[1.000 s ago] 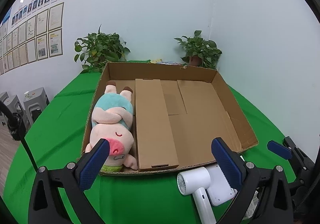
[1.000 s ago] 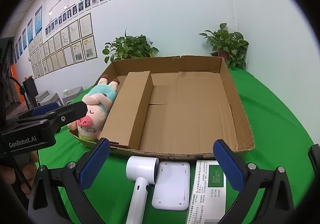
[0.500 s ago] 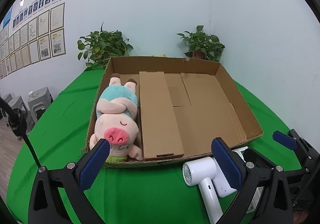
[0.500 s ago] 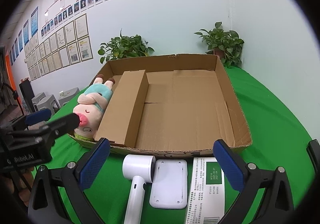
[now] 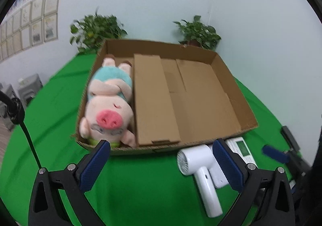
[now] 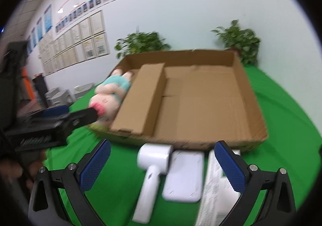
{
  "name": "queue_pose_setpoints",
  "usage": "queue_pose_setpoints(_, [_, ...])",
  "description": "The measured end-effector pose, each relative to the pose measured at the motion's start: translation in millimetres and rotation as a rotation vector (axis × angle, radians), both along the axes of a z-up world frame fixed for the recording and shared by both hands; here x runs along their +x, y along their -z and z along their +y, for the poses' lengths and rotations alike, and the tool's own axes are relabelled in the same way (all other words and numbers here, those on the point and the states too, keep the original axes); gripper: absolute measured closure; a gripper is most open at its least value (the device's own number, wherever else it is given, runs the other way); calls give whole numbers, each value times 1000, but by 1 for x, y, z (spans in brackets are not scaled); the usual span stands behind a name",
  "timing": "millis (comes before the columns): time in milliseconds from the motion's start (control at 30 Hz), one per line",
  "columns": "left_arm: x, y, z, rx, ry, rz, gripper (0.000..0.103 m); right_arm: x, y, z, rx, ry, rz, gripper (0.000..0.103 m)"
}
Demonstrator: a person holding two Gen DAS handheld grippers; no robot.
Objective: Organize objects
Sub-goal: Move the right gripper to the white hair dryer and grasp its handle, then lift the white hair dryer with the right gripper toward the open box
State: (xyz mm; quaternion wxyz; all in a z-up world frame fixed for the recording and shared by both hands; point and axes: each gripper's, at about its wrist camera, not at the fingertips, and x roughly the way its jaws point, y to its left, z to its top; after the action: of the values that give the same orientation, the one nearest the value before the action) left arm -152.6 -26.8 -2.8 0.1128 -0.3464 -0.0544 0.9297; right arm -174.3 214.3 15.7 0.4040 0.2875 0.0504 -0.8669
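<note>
A shallow cardboard tray (image 5: 237, 93) (image 6: 255, 97) sits on the green table. In its left part lie a pink plush pig (image 5: 108, 109) (image 6: 108, 95) and a long closed cardboard box (image 5: 153, 103) (image 6: 140, 99). In front of the tray lie a white hair dryer (image 5: 199, 167) (image 6: 153, 171), a flat white device (image 6: 183, 175) and a white carton with a green label (image 5: 242, 148) (image 6: 217, 195). My left gripper (image 5: 161, 163) is open and empty in front of the tray. My right gripper (image 6: 163, 165) is open and empty above the dryer and the device.
Two potted plants (image 5: 96, 30) (image 5: 197, 32) stand behind the tray against the wall. The green cloth (image 5: 52, 109) covers the round table. The left gripper's body (image 6: 50, 123) shows at the left of the right wrist view. Grey stools (image 5: 30, 87) stand off the table's left.
Both grippers have dropped and moved in toward the table's front; the tray and the white items look larger. Both views are blurred by motion. Nothing was taken hold of.
</note>
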Motion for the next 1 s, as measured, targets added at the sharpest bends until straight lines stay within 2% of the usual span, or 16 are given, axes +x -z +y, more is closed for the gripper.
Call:
queue_pose_setpoints(133, [-8, 22, -2, 129, 107, -117, 2, 20, 28, 1, 13, -131, -109, 0])
queue_pose_setpoints(300, [-17, 50, 10, 268, 265, -235, 2, 26, 64, -10, 102, -137, -227, 5])
queue_pose_setpoints(433, [-25, 72, 22, 362, 357, -338, 11, 21, 77, -20, 167, -116, -261, 31])
queue_pose_setpoints(500, [-30, 84, 26, 400, 372, -385, 14, 19, 79, -25, 192, -104, -252, 38])
queue_pose_setpoints(600, [-35, 94, 32, 427, 407, -424, 26, 14, 87, -29, 217, -92, -281, 54])
queue_pose_setpoints(667, [-35, 100, 35, 432, 412, -455, 26, 12, 92, -29, 235, -79, -299, 70])
queue_pose_setpoints(833, [-32, 113, 40, 488, 446, -493, 26, 17, 94, -31, 250, -86, -309, 72])
queue_pose_setpoints(900, [-31, 116, 40, 478, 437, -499, 27, 22, 94, -31, 253, -99, -315, 72])
queue_pose_setpoints(1000, [-31, 123, 36, 506, 423, -523, 29, 27, 93, -29, 253, -106, -333, 72])
